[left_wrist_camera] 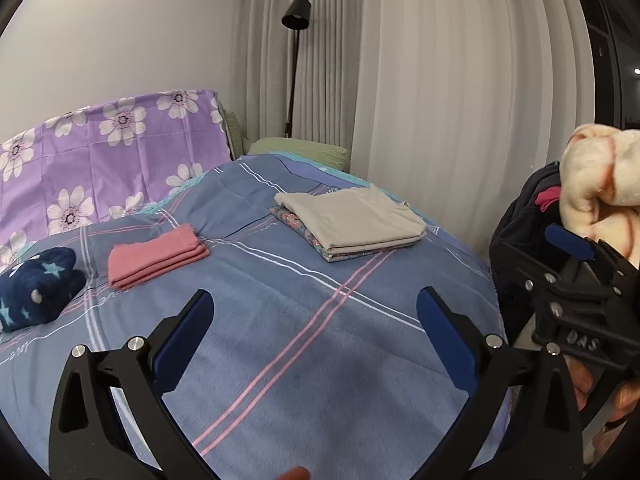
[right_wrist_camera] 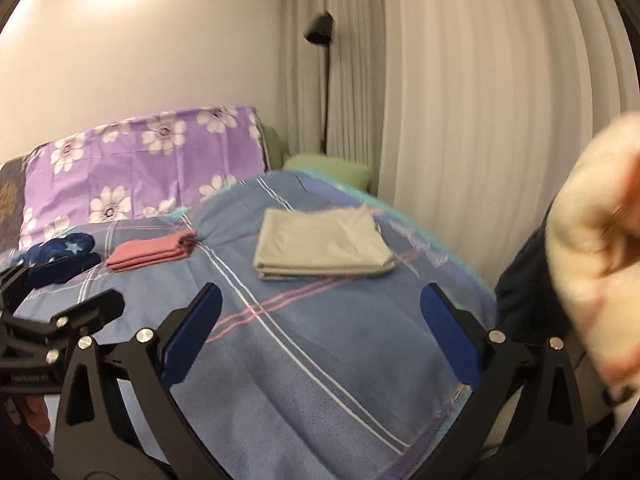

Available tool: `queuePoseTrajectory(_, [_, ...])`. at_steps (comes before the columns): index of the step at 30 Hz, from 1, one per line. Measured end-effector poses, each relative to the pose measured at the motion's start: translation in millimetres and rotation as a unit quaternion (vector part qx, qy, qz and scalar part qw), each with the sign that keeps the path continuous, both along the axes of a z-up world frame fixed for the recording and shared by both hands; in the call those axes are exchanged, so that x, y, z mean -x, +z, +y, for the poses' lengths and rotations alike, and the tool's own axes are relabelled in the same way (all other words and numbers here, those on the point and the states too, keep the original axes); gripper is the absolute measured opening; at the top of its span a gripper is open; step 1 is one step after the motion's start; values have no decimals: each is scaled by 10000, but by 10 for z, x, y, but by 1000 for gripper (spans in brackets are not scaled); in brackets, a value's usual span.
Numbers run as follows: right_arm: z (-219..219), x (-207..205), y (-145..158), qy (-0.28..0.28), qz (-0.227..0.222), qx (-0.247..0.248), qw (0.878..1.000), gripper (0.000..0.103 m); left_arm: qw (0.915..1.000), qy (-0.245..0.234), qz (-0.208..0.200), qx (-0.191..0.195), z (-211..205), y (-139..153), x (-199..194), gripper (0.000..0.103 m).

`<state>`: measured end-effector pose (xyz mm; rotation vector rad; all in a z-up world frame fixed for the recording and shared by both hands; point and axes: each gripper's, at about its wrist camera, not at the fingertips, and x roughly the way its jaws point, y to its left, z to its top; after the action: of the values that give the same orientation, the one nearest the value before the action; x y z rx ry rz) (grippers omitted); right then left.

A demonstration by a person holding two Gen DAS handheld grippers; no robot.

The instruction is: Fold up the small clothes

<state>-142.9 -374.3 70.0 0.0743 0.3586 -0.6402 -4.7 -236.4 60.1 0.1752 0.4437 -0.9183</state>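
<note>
A folded beige garment (left_wrist_camera: 348,220) lies on top of a folded floral one (left_wrist_camera: 296,220) on the blue checked bedspread (left_wrist_camera: 320,340). Left of them are a folded pink cloth (left_wrist_camera: 156,256) and a rolled navy fleece with stars (left_wrist_camera: 36,288). My left gripper (left_wrist_camera: 314,304) hangs open over bare bedspread, nothing between its fingers. My right gripper (right_wrist_camera: 322,296) is open too, above the bedspread (right_wrist_camera: 320,360) and short of the beige garment (right_wrist_camera: 324,244). A cream fuzzy bundle (left_wrist_camera: 600,184) rests on something dark at the right.
A purple flowered cover (left_wrist_camera: 100,152) stands behind the bed. A black floor lamp (left_wrist_camera: 296,16) and pale curtains (left_wrist_camera: 440,100) fill the far corner, with a green pillow (left_wrist_camera: 300,146) below. The bed's right edge curves past the dark bag (left_wrist_camera: 520,220).
</note>
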Motion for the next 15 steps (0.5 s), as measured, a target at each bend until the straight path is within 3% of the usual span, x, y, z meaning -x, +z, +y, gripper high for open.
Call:
queuePoseTrajectory(6, [346,-51,200,143,83,149,9998,101,9995,240,-202,53,368,145,148,102])
queuePoseTrajectory(15, [328,28,230,-100,179,-357,9992,101,9977,578,-340,-35,573,176,215,102])
